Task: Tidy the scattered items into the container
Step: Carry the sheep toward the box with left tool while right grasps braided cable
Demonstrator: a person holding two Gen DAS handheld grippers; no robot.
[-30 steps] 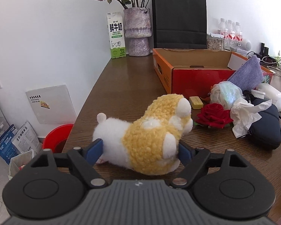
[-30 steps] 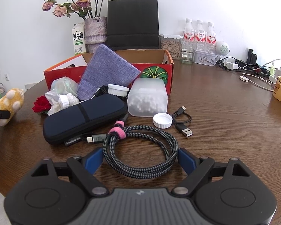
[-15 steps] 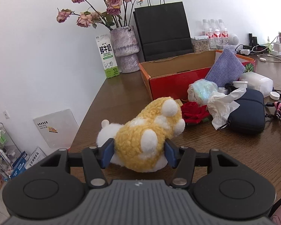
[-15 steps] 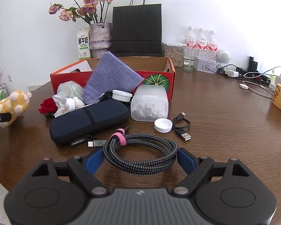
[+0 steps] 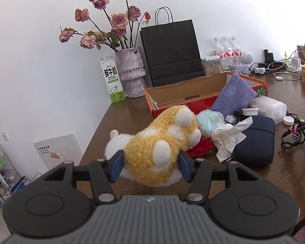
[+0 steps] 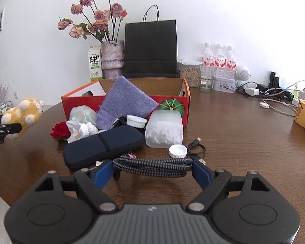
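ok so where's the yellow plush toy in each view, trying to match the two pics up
Left wrist view: the plush toy fills the lower centre, clamped between the left gripper fingers, in front of the red box.
Right wrist view: the same plush toy sits at the far left edge, held above the table, left of the red rose.
Shared landmark: the red cardboard box with the black paper bag behind it.

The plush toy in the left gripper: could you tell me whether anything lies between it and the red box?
The plush toy is held above the table. The red box is open-topped; only the low bundle, rose and tissue lie before its front wall, so a raised path looks clear.
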